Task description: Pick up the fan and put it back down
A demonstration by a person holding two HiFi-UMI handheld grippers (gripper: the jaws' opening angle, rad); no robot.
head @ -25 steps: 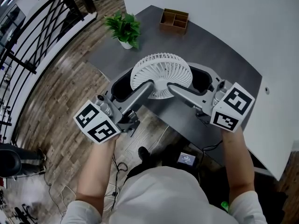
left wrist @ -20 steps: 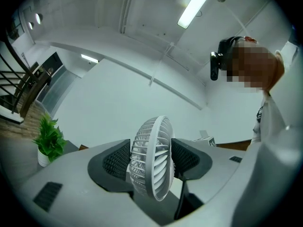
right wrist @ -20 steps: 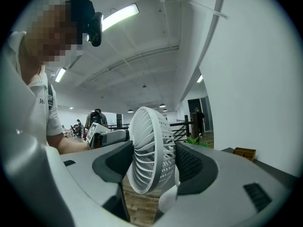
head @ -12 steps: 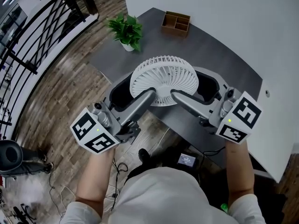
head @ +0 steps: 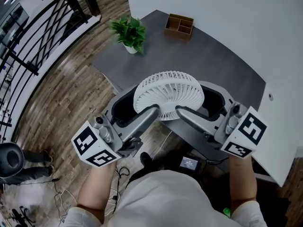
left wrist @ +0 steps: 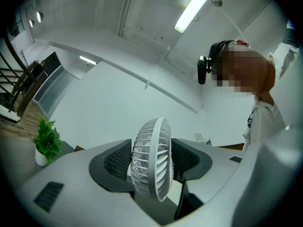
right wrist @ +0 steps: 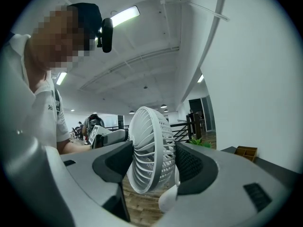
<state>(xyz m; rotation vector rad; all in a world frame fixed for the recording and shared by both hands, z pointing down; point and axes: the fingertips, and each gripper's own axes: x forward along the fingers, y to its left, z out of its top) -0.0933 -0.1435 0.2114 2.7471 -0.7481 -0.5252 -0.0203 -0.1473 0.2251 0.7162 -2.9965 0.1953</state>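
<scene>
A white round fan (head: pixel 169 94) hangs in the air over the near edge of the dark grey table (head: pixel 222 65), grille facing up. My left gripper (head: pixel 138 107) is shut on its left side and my right gripper (head: pixel 200 106) on its right side. In the left gripper view the fan (left wrist: pixel 151 161) stands edge-on, pinched between the two black ribbed pads (left wrist: pixel 116 161). The right gripper view shows the fan (right wrist: pixel 150 150) clamped the same way between its pads (right wrist: pixel 190 163). The fan's base is mostly hidden; only a white rounded part shows low in the right gripper view.
A potted green plant (head: pixel 131 33) stands at the table's far left corner and a brown wooden organizer (head: pixel 179 25) at its far edge by the white wall. Wood floor and a black railing (head: pixel 33 41) lie to the left. Cables (head: pixel 118 169) trail on the floor near my feet.
Both grippers and the fan have shifted toward me, off the middle of the table to its near edge. The fan looks slightly larger. Both grips have stayed shut.
</scene>
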